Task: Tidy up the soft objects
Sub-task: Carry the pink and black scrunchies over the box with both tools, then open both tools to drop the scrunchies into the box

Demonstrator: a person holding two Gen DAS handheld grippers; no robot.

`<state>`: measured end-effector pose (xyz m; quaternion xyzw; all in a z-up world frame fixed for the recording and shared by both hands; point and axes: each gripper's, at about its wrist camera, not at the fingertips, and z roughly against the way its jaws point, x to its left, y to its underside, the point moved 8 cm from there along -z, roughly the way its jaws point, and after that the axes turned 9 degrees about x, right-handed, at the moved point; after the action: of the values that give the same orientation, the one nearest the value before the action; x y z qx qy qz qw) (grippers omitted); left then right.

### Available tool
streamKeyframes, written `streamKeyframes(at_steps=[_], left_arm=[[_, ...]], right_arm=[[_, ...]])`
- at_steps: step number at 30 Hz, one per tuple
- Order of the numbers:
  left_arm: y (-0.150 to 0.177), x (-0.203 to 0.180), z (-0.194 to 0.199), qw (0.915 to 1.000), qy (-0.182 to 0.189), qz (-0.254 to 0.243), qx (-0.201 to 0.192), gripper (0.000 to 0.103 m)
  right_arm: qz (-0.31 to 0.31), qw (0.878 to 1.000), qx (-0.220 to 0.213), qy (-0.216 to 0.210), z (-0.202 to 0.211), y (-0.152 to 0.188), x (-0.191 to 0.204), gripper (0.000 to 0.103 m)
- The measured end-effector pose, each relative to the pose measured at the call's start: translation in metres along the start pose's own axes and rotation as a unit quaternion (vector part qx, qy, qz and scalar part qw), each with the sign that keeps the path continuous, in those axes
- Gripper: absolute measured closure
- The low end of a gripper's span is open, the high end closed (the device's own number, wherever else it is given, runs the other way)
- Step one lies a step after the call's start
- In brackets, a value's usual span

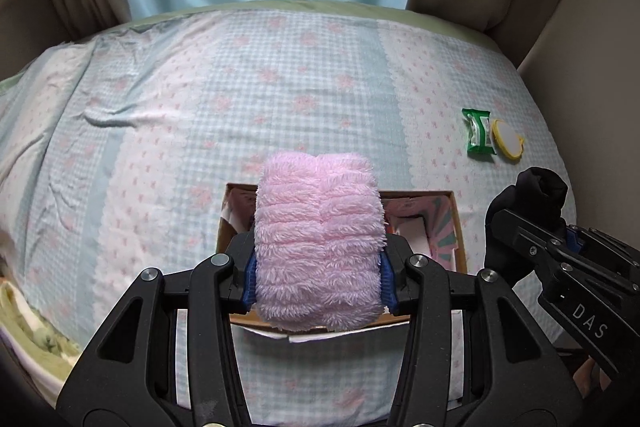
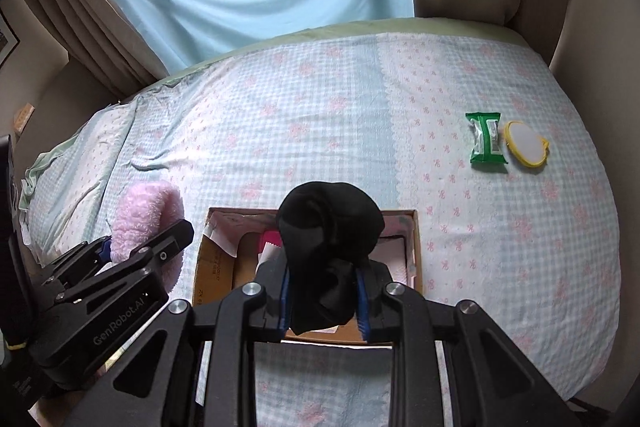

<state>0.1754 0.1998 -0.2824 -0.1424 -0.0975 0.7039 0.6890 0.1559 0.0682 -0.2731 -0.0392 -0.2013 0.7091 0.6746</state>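
Left wrist view: we are gripping a pink fluffy bundle [image 1: 318, 241] with the left gripper [image 1: 318, 281], its blue pads pressing into both sides, clamped tight. The bundle is hanging over an open cardboard box [image 1: 459, 227] sitting near the bed's [image 1: 200, 87] near edge. Inside the box we are seeing patterned paper and something white; contents mostly hidden. At the right, the right gripper [image 1: 560, 239] is holding a black sock bundle [image 1: 540, 195]; "DAS" is reading on its body. Toward the bed's right edge, a green snack packet [image 1: 480, 131] is lying flat, touching a yellow-rimmed round object [image 1: 507, 139]. Packet print is too small to read.

Right wrist view: we are clamping the black sock bundle [image 2: 330, 235] in the right gripper [image 2: 323, 301], fingers shut on its lower part, above the cardboard box [image 2: 212, 267]. Printing on the box flap is unreadable. At the left, the left gripper [image 2: 132, 247] is holding the pink fluffy bundle [image 2: 148, 219] just beside the box's left wall; "GenRobot.AI" is reading on its housing. The green snack packet [image 2: 486, 139] and yellow-rimmed round object [image 2: 524, 143] are touching each other near the bed's [image 2: 280, 115] right edge.
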Motion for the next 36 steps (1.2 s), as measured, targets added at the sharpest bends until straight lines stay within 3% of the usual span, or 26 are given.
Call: streamKeyframes(at_steps=[7,16,22,29,30,31,32,33,34,36], left_arm=[[0.005,0.031,-0.070,0.9981,0.003,-0.013,0.060,0.061],[0.011,0.042,-0.144,0.9903,0.009,-0.007,0.138,0.061],[0.013,0.038,-0.172,0.9847,0.008,-0.006,0.174,0.061],[0.012,0.031,-0.184,0.9813,-0.005,-0.015,0.192,0.061],[0.011,0.029,-0.184,0.9813,-0.007,-0.018,0.192,0.061],[0.011,0.028,-0.185,0.9811,-0.007,-0.021,0.192,0.054],[0.011,0.025,-0.185,0.9804,-0.004,-0.023,0.196,0.029],[0.012,0.023,-0.185,0.9801,-0.004,-0.026,0.197,0.012],[0.011,0.021,-0.184,0.9812,-0.004,-0.029,0.191,0.000],[0.012,0.017,-0.183,0.9804,-0.001,-0.035,0.194,0.000]], right_arm=[[-0.002,0.998,0.068,0.000,-0.069,0.015,0.027,0.080],[0.023,0.988,0.154,-0.002,-0.144,0.031,0.028,0.080],[0.030,0.980,0.198,0.002,-0.171,0.045,0.017,0.080],[0.056,0.976,0.210,0.001,-0.183,0.052,0.013,0.079],[0.062,0.976,0.208,0.001,-0.184,0.053,0.013,0.071],[0.069,0.976,0.209,0.002,-0.186,0.054,0.013,0.049],[0.074,0.975,0.210,0.001,-0.187,0.056,0.013,0.034],[0.076,0.974,0.212,-0.002,-0.188,0.058,0.013,0.008],[0.076,0.974,0.213,-0.006,-0.189,0.059,0.014,0.000],[0.079,0.975,0.209,-0.013,-0.189,0.062,0.012,0.000]])
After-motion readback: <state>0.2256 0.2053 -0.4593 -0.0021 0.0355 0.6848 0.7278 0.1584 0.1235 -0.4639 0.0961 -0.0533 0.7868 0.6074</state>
